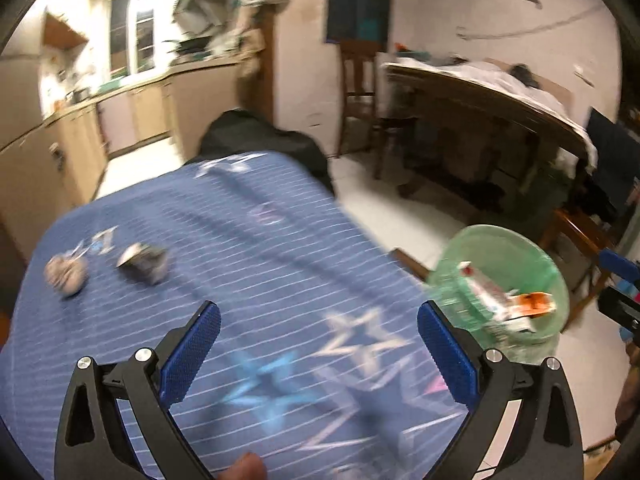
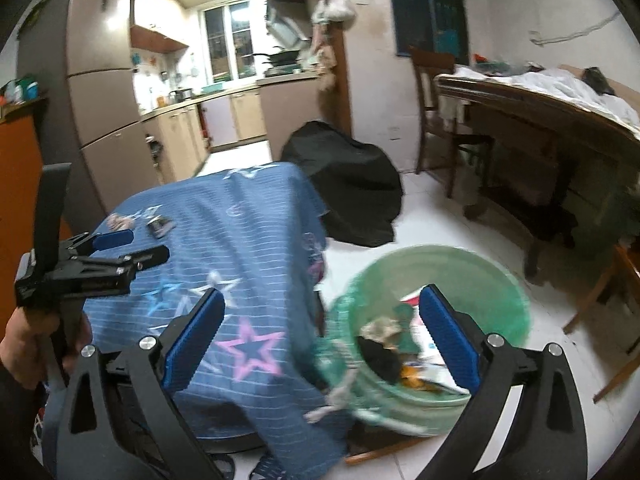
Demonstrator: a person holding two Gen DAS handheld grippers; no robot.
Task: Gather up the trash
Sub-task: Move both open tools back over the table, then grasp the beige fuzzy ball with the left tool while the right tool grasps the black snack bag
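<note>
Blue striped cloth with stars covers our bench [image 1: 248, 240], and two bits of trash sit on it toward the far left corner: a crumpled wad [image 1: 66, 274] and a squashed wrapper [image 1: 145, 262] just beside it, apart from each other. Our left hand-held gripper [image 1: 318, 328] hovers over the near side of the cloth with its jaws spread wide and nothing between them; our right hand-held gripper [image 2: 322, 312] is just as wide open and empty, hanging above the green bin [image 2: 508, 280] on the floor beside the bench, which already holds paper scraps and other trash. So we reckon the step in hand is reaching out for one of those two pieces. Best bet: go for the wrapper since it's closer, come down with the fingers straddling it, and close just above the cloth so we don't pinch a fold of fabric and drag the whole cover. Both pieces look light and crushable, so a gentle squeeze should do.
</note>
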